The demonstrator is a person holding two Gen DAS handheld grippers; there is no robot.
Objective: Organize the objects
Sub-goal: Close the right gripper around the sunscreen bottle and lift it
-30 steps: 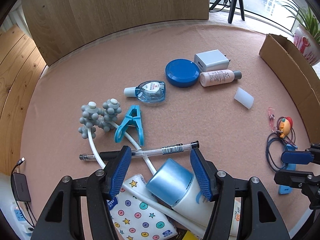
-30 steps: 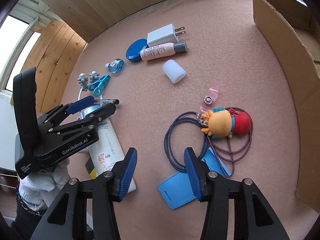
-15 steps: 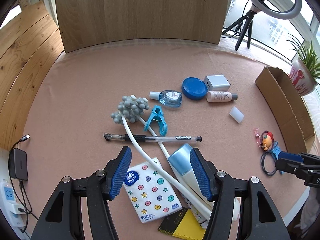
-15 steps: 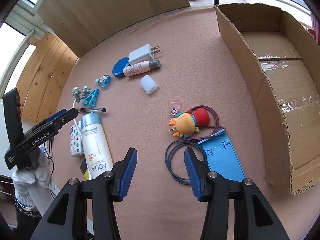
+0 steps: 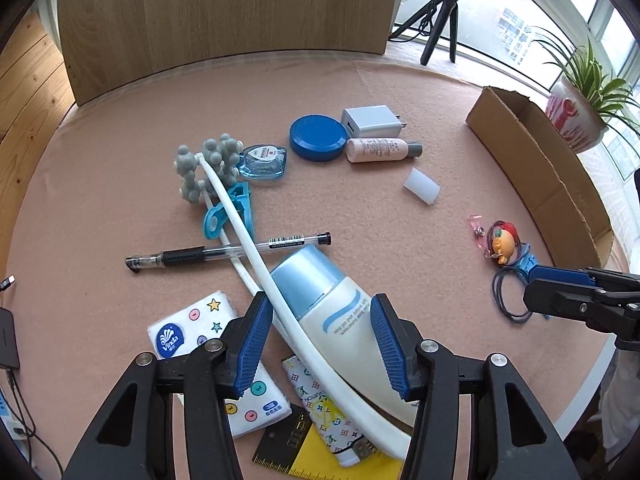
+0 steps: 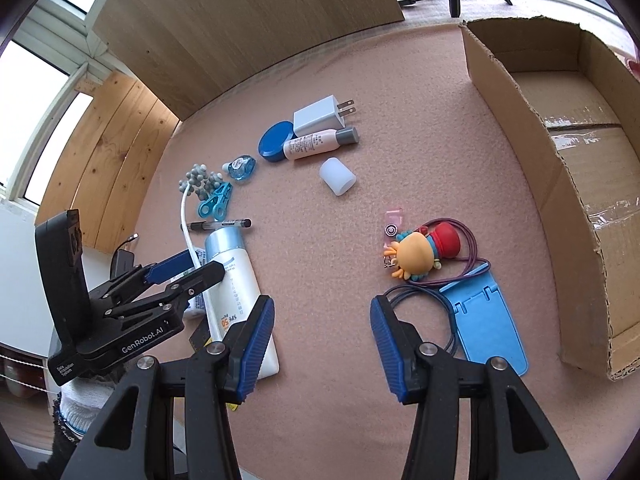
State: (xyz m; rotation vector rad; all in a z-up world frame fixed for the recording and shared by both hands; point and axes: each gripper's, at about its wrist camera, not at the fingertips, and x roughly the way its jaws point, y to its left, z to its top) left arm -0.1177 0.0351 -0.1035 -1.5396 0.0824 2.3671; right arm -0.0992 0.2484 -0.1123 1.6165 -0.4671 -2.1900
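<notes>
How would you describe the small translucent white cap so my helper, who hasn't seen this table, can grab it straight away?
Start at the open cardboard box on the pink mat and look left to the cluster of blue round lid, white charger and pink bottle. The cap lies alone just in front of that bottle. It is the only frosted, unlabelled, thimble-shaped piece there.

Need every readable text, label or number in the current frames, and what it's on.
"Vinda": tissue pack.
"SPF 50": sunscreen bottle.
"GenRobot.AI": left tool body.
"3": coloured dot on the tissue pack.
Monogram case: word partly hidden, unreadable.
Pen barcode label, pink bottle, eye-drop bottle: print too small.
</notes>
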